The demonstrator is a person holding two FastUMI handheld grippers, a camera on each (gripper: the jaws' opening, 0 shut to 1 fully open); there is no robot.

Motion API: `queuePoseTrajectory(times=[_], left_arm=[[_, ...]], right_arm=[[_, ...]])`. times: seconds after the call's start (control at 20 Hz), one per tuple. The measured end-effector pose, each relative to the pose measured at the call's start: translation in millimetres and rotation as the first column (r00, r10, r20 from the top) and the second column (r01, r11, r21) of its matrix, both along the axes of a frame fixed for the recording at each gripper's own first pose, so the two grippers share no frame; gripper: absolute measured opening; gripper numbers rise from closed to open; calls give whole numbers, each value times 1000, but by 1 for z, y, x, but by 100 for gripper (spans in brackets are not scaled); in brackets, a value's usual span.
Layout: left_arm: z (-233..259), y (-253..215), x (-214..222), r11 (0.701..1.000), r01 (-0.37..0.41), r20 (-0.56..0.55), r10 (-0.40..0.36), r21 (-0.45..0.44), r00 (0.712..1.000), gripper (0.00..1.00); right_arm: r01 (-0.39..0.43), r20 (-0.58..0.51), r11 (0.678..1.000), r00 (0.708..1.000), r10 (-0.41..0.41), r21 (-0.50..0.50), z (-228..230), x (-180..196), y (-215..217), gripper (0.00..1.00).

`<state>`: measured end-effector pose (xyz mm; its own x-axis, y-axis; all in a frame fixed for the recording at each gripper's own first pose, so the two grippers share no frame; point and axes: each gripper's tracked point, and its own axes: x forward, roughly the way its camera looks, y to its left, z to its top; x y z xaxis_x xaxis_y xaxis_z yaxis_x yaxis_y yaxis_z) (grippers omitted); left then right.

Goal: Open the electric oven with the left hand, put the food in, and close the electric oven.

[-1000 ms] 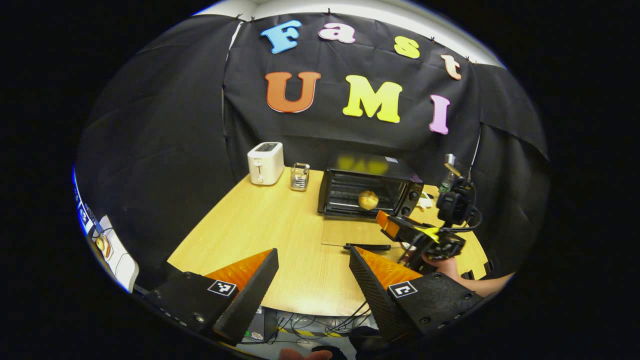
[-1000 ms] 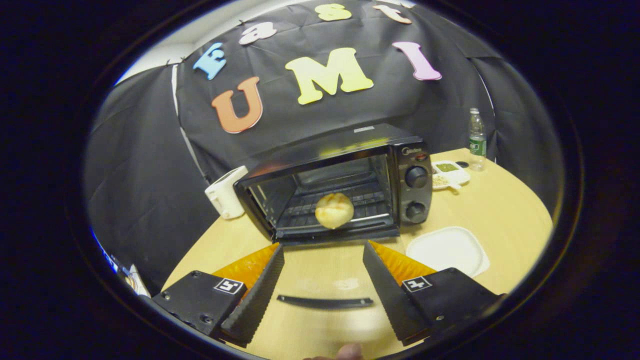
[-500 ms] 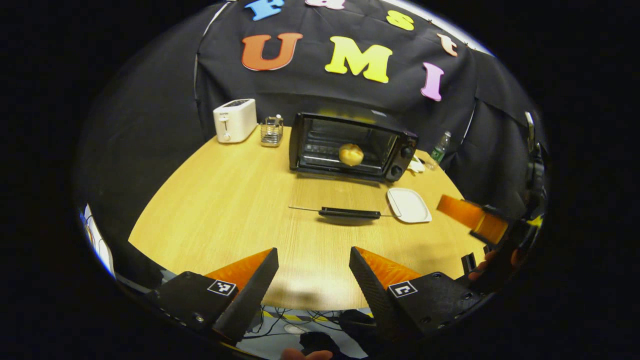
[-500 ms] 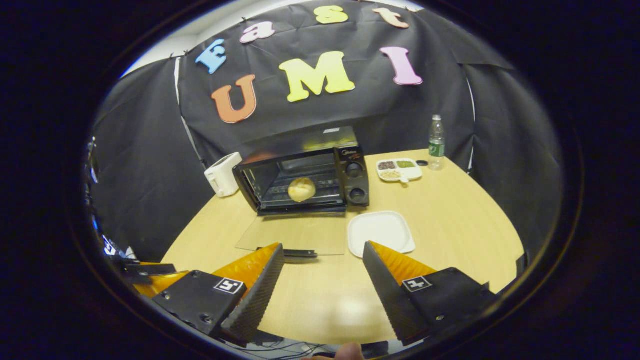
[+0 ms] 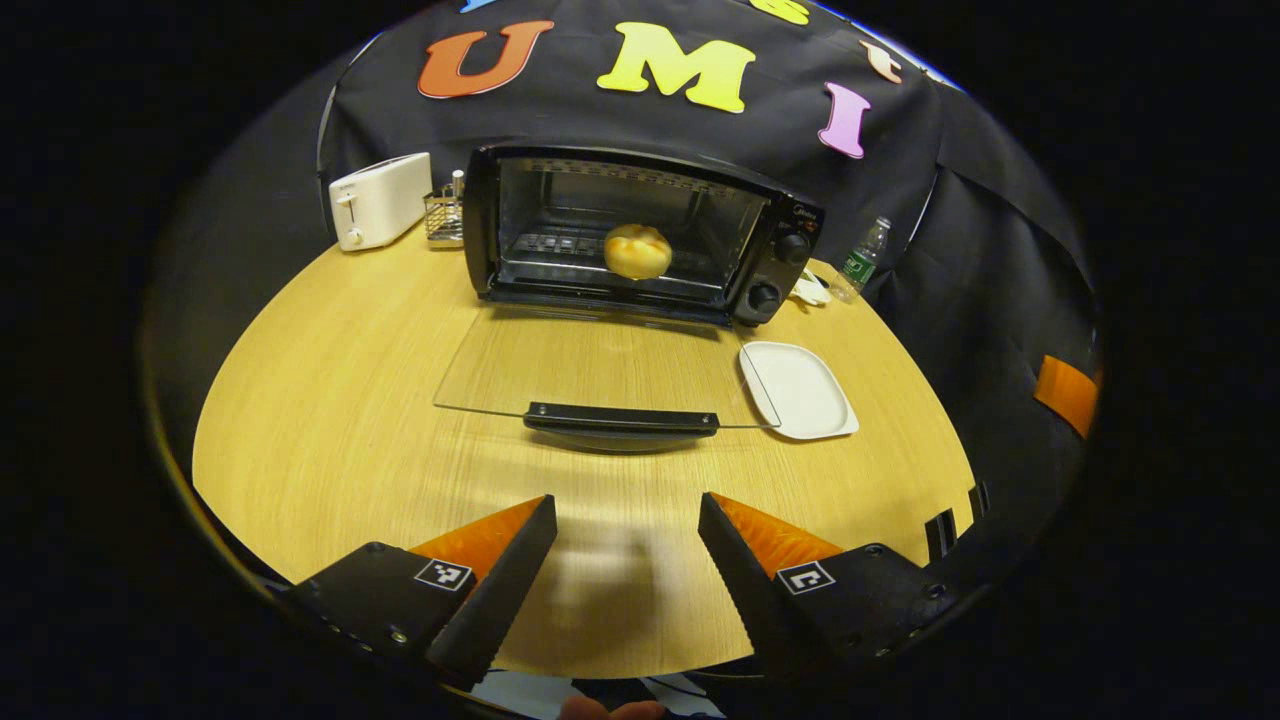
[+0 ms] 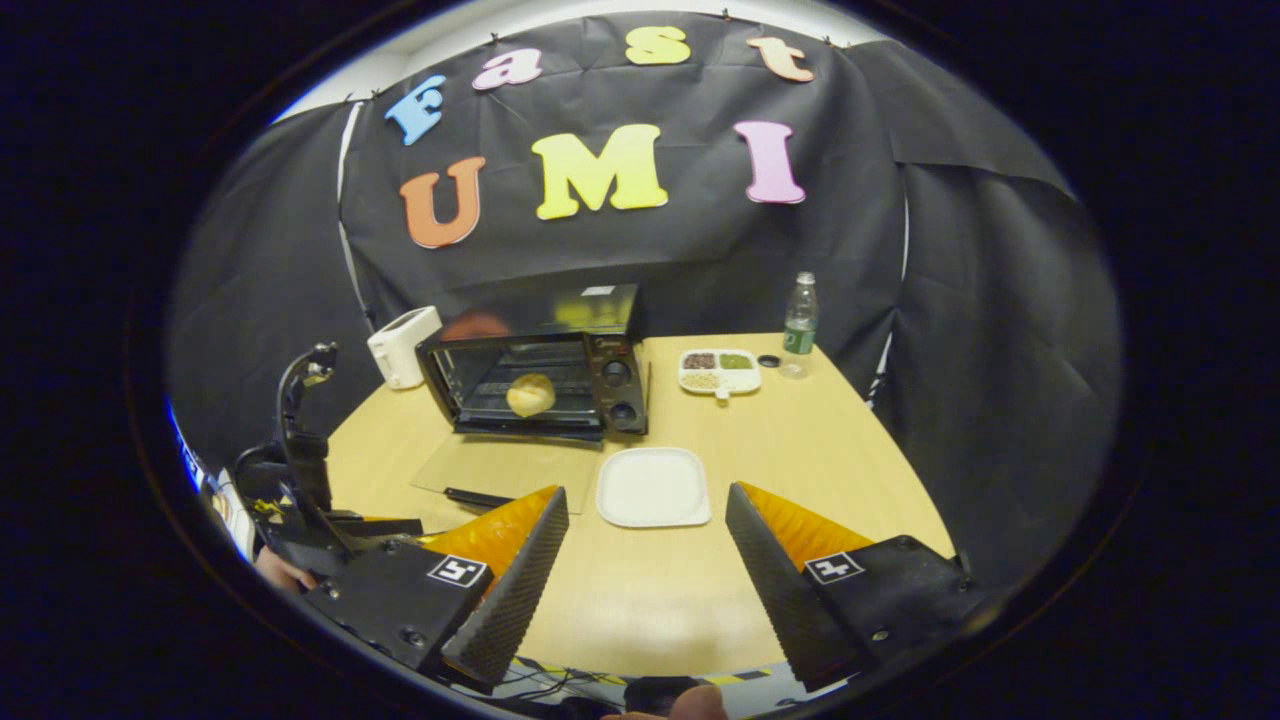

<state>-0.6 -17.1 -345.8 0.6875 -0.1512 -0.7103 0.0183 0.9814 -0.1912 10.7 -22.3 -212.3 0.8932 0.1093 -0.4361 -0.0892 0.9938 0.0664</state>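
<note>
The oven [image 5: 640,235] stands in the upper middle of the left gripper view with its glass door [image 5: 600,365] folded flat onto the table [image 5: 330,400]. The food, a round bun [image 5: 638,250], already sits on the rack inside, so what remains, by my reading, is closing the door.

That move turns on the door handle [image 5: 621,418], a dark bar just above the centre of the left gripper view. It lies straight ahead of the left gripper [image 5: 626,545], a short way off, with its long axis running left to right across the frame, square to the line of the fingers. The left gripper's fingers are spread wide with nothing between them. It is the nearer tool for the job.

In the right gripper view the right gripper [image 6: 647,540] is also spread wide and empty, hanging back near the table's front edge. The oven [image 6: 540,375] sits left of centre there, with the white plate [image 6: 654,487] between it and the fingers.

The glass door is nearly invisible against the wood; only its thin edge line and the handle mark it out. From here I cannot tell whether there is room under the handle for a finger.
</note>
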Motion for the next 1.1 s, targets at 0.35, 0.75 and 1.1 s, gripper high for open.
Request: queuePoseTrajectory(times=[0.35, 0.75, 1.1], left_arm=[[-30, -9, 34, 999, -1, -32, 3, 38, 999, 95], [-46, -6, 53, 997, -37, -21, 38, 71, 999, 95], [13, -4, 67, 993, -45, 131, 31, 106, 991, 95]], right_arm=[[116, -56, 992, 992, -113, 51, 0, -19, -45, 96], [89, -46, 996, 995, -88, 15, 14, -3, -62, 97], [54, -37, 999, 998, -54, 1, 15, 5, -56, 97]])
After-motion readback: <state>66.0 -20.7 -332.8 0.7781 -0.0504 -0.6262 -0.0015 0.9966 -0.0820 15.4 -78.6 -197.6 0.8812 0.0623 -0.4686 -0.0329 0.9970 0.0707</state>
